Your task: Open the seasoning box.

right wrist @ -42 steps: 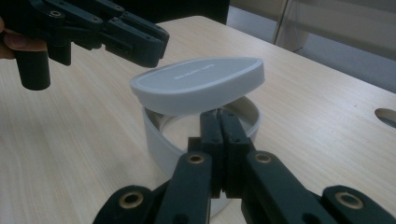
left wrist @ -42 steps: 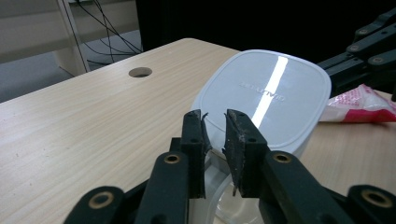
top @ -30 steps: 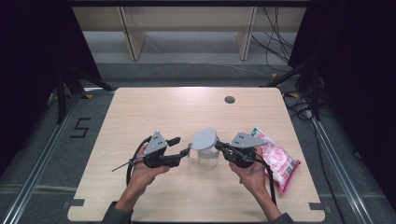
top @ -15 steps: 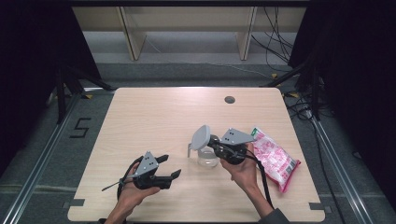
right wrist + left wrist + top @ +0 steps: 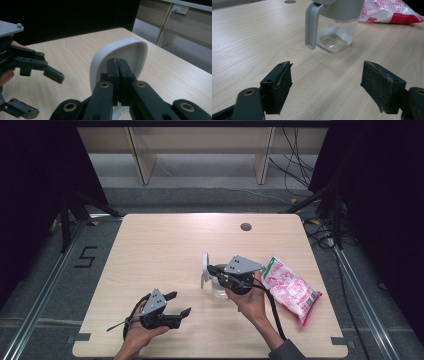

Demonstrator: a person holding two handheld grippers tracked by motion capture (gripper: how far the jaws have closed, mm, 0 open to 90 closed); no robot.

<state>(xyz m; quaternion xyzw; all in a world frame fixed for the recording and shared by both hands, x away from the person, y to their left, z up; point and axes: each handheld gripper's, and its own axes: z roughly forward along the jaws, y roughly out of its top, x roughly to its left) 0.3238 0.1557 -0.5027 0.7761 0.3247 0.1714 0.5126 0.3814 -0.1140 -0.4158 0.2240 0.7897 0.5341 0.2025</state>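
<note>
Clear plastic, the jar (image 5: 218, 287) sits at two o'clock from our left hand-held gripper (image 5: 176, 304), whose jaws have just been opening and stand released. Our right hand-held gripper (image 5: 209, 268), directly over the jar, stays clenched on its grey lid (image 5: 205, 263), tipped upright.

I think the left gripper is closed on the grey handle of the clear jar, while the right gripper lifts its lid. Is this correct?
Not quite. The left gripper is open and holds nothing; the left gripper view shows its jaws apart, well short of the grey handle. The right gripper does lift the lid of the clear jar.
</note>
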